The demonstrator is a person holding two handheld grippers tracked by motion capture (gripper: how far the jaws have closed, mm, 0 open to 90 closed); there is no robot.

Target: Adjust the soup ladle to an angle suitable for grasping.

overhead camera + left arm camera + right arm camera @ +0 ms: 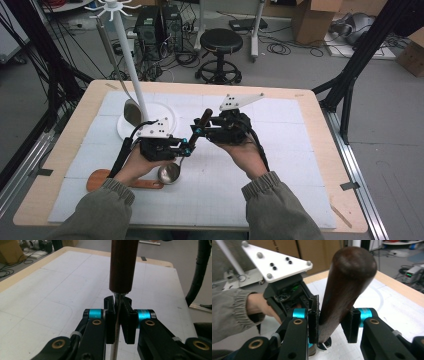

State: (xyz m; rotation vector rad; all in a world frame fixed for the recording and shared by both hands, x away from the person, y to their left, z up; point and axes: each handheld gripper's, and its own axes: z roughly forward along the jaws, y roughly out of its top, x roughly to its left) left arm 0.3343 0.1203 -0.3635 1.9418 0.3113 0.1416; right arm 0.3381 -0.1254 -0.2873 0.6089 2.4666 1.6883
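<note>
both grippers are on one ladle, held over the middle of the white mat. its long axis runs at a slant in the high view: steel bowl low and toward the person, just above the mat, dark wooden handle pointing up and away toward the far edge of the table.

left gripper is clenched on the thin metal shaft right below where the wood starts; in the left gripper view the shaft runs straight up between the pads. right gripper clamps the thick wooden handle higher up, pads pressed against both sides, rounded end sticking out past the jaws.

a second ladle hangs on the white rack at far left. a wooden spatula lies flat on the mat beside the left sleeve.
</note>
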